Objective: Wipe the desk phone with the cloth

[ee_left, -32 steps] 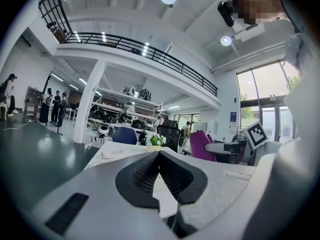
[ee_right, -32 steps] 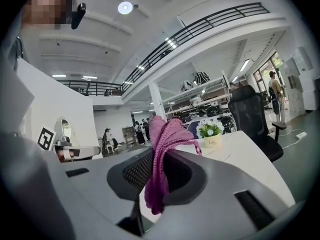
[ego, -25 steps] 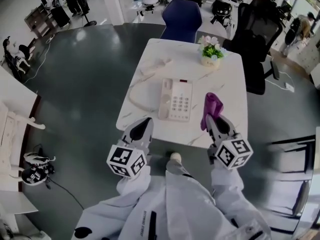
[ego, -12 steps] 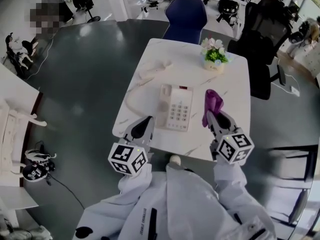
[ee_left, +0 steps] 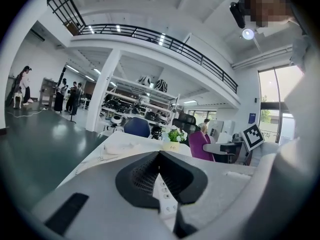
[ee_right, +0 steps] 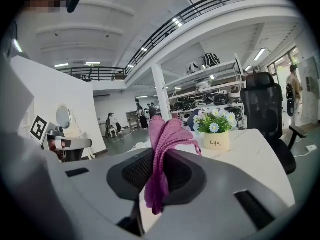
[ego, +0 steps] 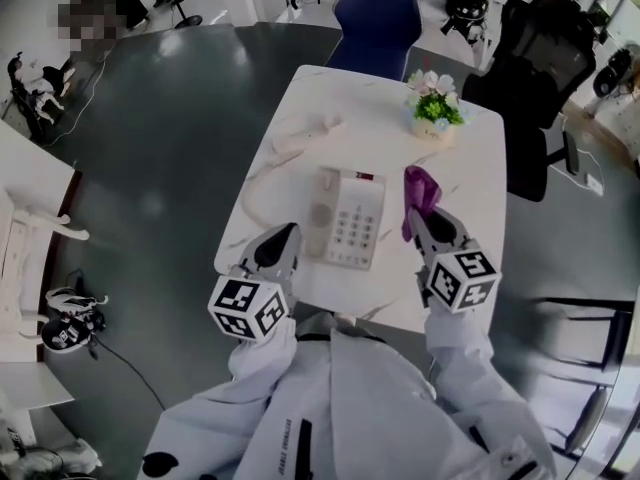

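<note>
We are standing at the near edge of a white marbled table point(ego: 470, 168), looking steeply down on it. A blue chair point(ego: 378, 18) is sitting at its far end and a black office chair point(ego: 540, 58) is standing off its far right corner. The desk phone point(ego: 345, 218) is lying flat on the near half of the table, left of centre, with its keypad facing up. What looks like its handset point(ego: 305, 133) is lying off the base toward the far left edge, and the cord is looping along the left side.

We are hovering the left gripper point(ego: 282, 238) over the near left edge of the table, just beside the phone's near left corner. Its jaws are meeting at the tips with nothing pinched between them, and the keypad is showing through the gap below.

We are holding the right gripper point(ego: 422, 220) over the table to the right of the phone, with its jaws clamping the purple cloth point(ego: 420, 193). The cloth is bunching up above the tips and hanging down between the pads. It is sitting apart from the phone, off its right side.

A small pot of flowers point(ego: 436, 118) is standing near the far right corner, beyond the cloth
</note>
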Motion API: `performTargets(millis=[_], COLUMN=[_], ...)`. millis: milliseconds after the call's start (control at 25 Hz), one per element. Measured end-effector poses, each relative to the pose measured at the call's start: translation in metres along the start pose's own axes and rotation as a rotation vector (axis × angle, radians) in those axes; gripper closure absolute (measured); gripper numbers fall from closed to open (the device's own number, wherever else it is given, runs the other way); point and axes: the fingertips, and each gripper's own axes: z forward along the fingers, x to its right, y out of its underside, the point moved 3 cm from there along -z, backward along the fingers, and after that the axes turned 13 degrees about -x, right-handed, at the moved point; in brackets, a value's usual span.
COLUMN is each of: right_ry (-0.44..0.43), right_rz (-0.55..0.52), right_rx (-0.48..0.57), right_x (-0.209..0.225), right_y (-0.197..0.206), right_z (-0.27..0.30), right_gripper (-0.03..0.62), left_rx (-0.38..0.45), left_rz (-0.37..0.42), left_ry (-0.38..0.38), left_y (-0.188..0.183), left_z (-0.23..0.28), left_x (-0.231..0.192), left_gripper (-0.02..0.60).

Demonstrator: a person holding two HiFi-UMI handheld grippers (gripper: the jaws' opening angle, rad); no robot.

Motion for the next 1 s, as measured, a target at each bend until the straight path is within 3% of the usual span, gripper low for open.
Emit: performTargets(millis=[400,1000], right_ry=[0.036,0.048], right_rz=[-0.058,-0.261], right_rx=[-0.088,-0.184], right_x=[0.020,0.014], right_y=[-0.005,-0.002], right_z=[0.058,0.112], right_gripper=[0.559,0.557], left_rx=[-0.089,-0.175], left_rz=[-0.044,-0.089], left_ry=[-0.008,0.040], left_y=[0.008,0.015], left_z=[0.037,0.082], left_x=[-0.027,-0.045], left_gripper=[0.583,0.583])
